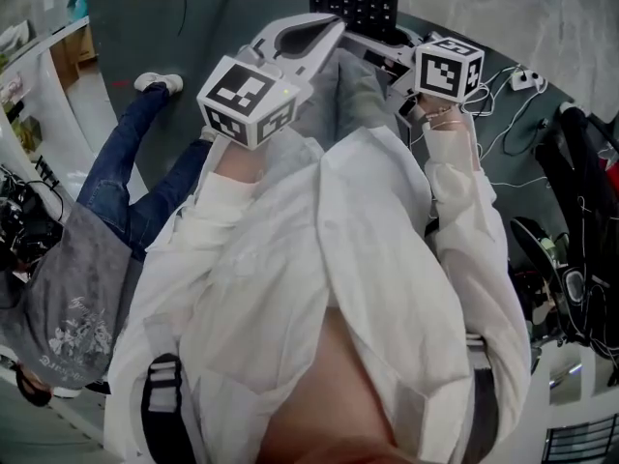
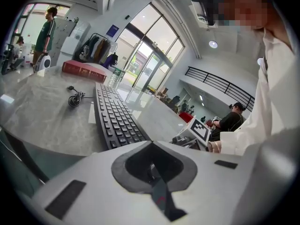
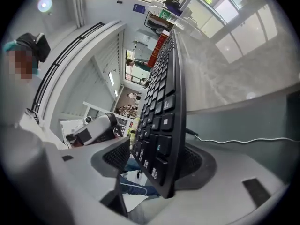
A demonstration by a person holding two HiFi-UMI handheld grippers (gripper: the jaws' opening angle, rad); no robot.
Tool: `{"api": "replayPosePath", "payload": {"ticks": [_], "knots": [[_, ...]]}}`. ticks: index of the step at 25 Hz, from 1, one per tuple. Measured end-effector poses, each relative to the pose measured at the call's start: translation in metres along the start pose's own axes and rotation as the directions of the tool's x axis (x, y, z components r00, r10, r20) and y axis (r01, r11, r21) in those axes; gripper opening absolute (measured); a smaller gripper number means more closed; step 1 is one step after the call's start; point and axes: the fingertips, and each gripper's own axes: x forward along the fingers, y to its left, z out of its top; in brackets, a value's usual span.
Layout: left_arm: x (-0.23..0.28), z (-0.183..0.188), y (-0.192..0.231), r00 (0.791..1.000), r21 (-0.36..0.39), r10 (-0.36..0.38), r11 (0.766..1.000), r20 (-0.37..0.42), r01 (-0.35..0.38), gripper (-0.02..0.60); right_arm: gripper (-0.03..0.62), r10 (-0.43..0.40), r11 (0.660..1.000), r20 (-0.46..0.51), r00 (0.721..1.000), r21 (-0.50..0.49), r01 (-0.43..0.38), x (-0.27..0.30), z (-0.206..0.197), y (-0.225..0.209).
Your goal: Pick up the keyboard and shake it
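Far on my left a person in blue jeans and a grey top [image 1: 87, 269] is on the dark floor. Next comes my left gripper [image 1: 327, 27], held up in front of my white shirt [image 1: 290, 288] with its marker cube [image 1: 250, 100] facing up at me. Its two jaws are pressed together and there is nothing between them. In the left gripper view, the tips point at the near end of the black keyboard [image 2: 115, 118] but do not grip it. The keyboard runs away from me along the grey stone table [image 2: 37, 111], keys up. A small curled-up black cord [image 2: 74, 99] lies just beside it on the left, and a red box [image 2: 84, 71] sits farther back on the table. The near end of the keyboard comes close to the table's edge. I cannot tell if the keyboard lies on the table or hangs just over it. To the right is my right gripper [image 3: 157, 161], and this one has the keyboard. Its jaws are closed on the near end, one pad on the key side and one pad on the back. In the right gripper view the keyboard looks stood up on its edge, because that gripper is turned on its side. Far right, thin wires [image 1: 513, 114] lie in loops on the floor.
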Motion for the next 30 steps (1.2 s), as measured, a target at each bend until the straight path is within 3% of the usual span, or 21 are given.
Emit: {"api": "replayPosePath", "payload": {"ticks": [11, 18, 30], "knots": [[0.004, 0.0, -0.002, 1.0, -0.002, -0.002, 1.0, -0.001, 0.002, 0.012, 0.294, 0.032, 0.999, -0.041, 0.999, -0.011, -0.033, 0.006, -0.005, -0.006], [0.003, 0.001, 0.0, 1.0, -0.004, 0.007, 1.0, 0.001, -0.007, 0.012, 0.245, 0.113, 0.993, -0.05, 0.992, -0.041, -0.115, 0.01, 0.001, 0.006], [0.003, 0.002, -0.002, 1.0, -0.012, 0.017, 1.0, 0.008, -0.017, 0.012, 0.176, 0.145, 0.983, -0.067, 0.987, -0.103, -0.151, 0.008, 0.0, 0.012]]}}
